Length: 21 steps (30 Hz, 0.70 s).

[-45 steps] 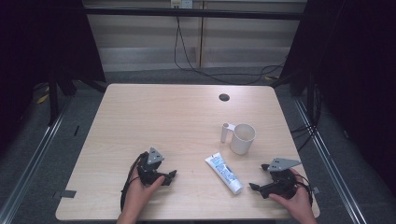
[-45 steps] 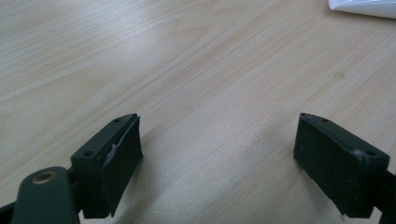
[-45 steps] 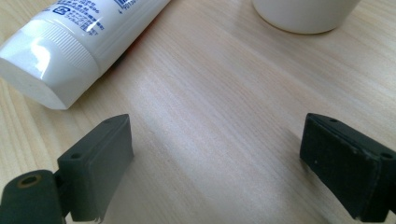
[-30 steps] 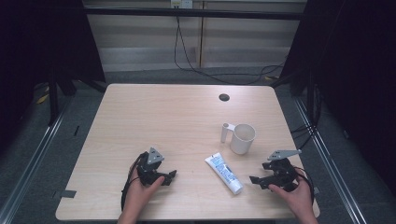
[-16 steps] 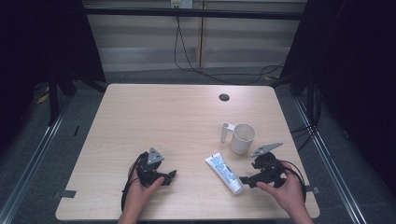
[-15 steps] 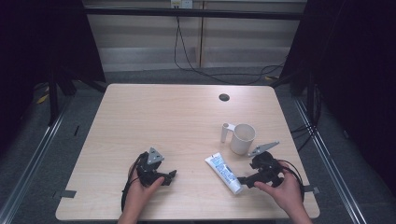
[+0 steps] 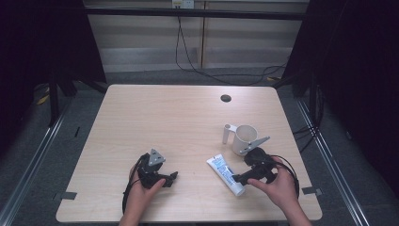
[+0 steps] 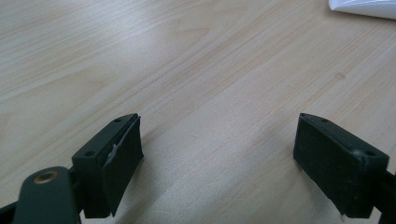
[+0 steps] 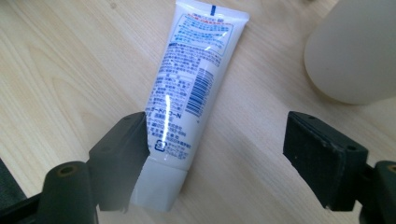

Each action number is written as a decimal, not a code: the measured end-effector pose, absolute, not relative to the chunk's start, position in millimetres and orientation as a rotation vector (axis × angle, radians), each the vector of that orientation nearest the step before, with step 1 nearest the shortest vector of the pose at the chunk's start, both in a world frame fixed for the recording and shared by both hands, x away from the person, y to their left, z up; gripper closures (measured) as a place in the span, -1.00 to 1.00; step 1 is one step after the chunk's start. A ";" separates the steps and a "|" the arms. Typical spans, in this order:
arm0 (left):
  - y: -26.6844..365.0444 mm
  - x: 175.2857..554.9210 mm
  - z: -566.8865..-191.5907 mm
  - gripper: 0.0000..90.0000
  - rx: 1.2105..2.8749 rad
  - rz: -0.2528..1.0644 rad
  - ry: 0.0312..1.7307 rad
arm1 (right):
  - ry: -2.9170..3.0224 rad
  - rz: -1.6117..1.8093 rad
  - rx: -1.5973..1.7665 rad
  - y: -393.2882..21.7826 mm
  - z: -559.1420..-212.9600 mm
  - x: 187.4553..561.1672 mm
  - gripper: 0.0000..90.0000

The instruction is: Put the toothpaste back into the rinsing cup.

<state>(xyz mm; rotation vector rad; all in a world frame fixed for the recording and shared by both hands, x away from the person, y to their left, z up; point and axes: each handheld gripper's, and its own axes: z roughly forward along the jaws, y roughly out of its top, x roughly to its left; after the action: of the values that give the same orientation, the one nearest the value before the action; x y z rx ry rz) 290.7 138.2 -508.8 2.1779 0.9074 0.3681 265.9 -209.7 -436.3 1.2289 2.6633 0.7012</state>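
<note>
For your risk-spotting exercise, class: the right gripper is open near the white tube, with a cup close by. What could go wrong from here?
1. The tube lies off-centre, near one jaw of the open right gripper; closing now might only clip its edge or push it aside.
2. The cup stands close to the right gripper's far side; a swing could knock it.
3. The tube looks soft; a hard squeeze could deform it.

The table (image 7: 179,117) has a pale, smooth wood-grain top with a soft sheen, the tube (image 9: 187,88) is glossy white plastic, the cup (image 7: 245,138) matt cream, and the gripper jaws matt black plastic.
</note>
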 end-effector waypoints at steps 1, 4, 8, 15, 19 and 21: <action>138.2 290.7 -508.8 -0.66 2.178 0.368 0.907 | 2.671 0.685 1.229 -206.4 -435.0 267.7 -0.51; 138.2 290.7 -508.8 -0.66 2.178 0.368 0.907 | 2.680 0.678 1.235 -203.3 -434.6 269.8 -0.50; 138.2 290.8 -508.8 -0.66 2.178 0.368 0.907 | 2.698 0.654 1.239 -195.1 -433.8 273.4 -0.47; 138.2 290.8 -508.8 -0.66 2.178 0.368 0.907 | 2.727 0.616 1.240 -179.9 -432.8 281.6 -0.45; 138.2 290.8 -508.8 -0.66 2.179 0.368 0.907 | 2.727 0.524 1.251 -172.3 -431.9 287.4 -0.45; 138.2 290.8 -508.8 -0.66 2.179 0.368 0.907 | 2.729 0.527 1.260 -171.2 -431.9 288.1 -0.42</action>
<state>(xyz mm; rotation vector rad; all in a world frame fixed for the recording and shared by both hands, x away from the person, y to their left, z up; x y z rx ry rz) 290.8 138.2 -508.8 2.1788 0.9069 0.3681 288.1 -171.2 -431.9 1.2603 2.7293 0.5273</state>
